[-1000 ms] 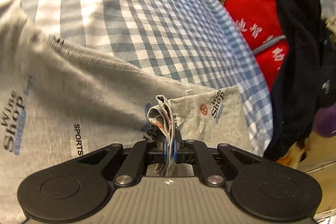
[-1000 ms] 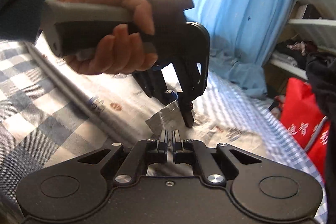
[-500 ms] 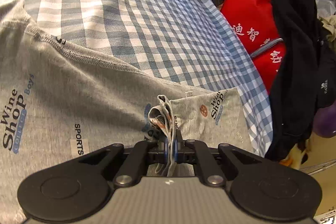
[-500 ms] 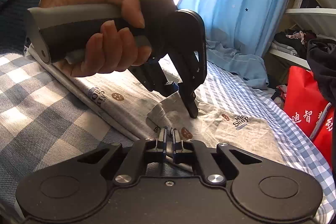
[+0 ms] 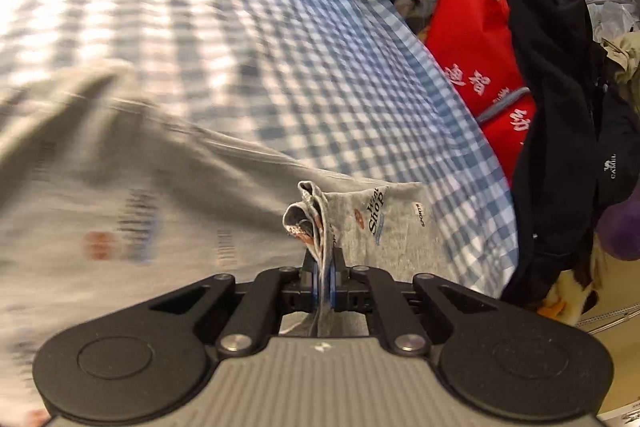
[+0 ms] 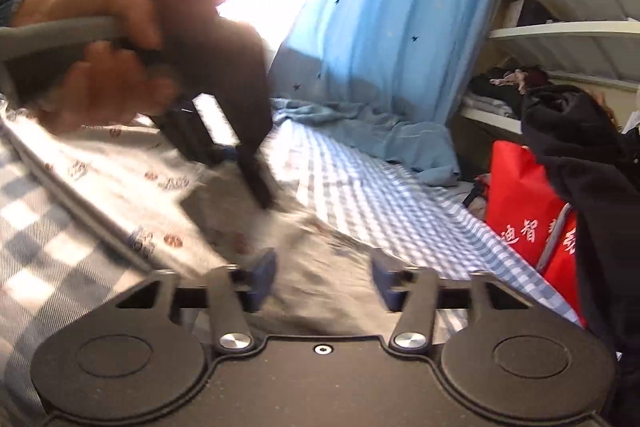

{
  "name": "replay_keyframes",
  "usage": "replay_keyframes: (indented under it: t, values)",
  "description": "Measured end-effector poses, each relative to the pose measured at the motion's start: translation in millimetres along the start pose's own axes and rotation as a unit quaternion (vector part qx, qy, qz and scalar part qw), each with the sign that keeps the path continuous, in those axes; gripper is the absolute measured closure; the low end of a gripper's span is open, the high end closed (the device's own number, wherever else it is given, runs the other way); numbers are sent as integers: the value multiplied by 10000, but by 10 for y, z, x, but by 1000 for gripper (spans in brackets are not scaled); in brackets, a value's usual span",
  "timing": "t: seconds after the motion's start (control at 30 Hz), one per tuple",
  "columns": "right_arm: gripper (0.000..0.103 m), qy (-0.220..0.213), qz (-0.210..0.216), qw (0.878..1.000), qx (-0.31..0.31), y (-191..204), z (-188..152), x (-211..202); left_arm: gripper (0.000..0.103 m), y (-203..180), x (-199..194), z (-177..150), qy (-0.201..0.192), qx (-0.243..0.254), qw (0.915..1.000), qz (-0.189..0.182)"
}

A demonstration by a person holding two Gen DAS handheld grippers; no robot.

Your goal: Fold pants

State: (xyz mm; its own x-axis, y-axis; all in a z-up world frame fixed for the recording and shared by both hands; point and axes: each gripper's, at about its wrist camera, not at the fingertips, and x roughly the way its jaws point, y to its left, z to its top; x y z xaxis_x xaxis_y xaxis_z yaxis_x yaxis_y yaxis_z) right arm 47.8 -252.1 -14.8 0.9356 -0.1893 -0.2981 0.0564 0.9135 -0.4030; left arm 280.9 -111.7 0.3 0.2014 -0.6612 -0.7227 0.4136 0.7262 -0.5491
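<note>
Checked bed (image 5: 280, 39) carries grey pants (image 5: 120, 187); left gripper (image 5: 325, 275) pinches their bunched hem, while only the right view shows right gripper (image 6: 324, 279) gaping wide, holding nothing

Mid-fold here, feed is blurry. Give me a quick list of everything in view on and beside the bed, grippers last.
pants: one, grey with print, spread on the bed
bedsheet: one, blue-white check
red bag: one, beside the bed
black garment: one, hanging beside the bag
curtain: one, light blue, at the window
shelves: white, behind the bag
left gripper: shut on a bunched pants edge
right gripper: open above the pants
</note>
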Motion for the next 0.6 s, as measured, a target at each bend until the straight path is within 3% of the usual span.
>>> replay_keyframes:
  t: [0.2, 0.37, 0.47, 0.57, 0.6]
  values:
    - [13, 15, 154, 9996, 224, 139, 110, 94, 99, 474, -449, -81, -52, 51, 9991, 416]
    - [8, 174, 370, 9985, 368, 298, 142, 307, 98, 875, -529, -197, -8, -108, 9984, 555]
    - [7, 464, 411, 9974, 360, 396, 84, 468, 86, 1063, -475, -274, -128, -141, 9974, 692]
    - [7, 614, 453, 9961, 445, 412, 1, 524, 81, 1096, -505, -380, -389, -49, 9969, 678]
    - [6, 593, 445, 9960, 490, 394, -13, 504, 69, 1066, -545, -414, -519, 15, 9953, 814]
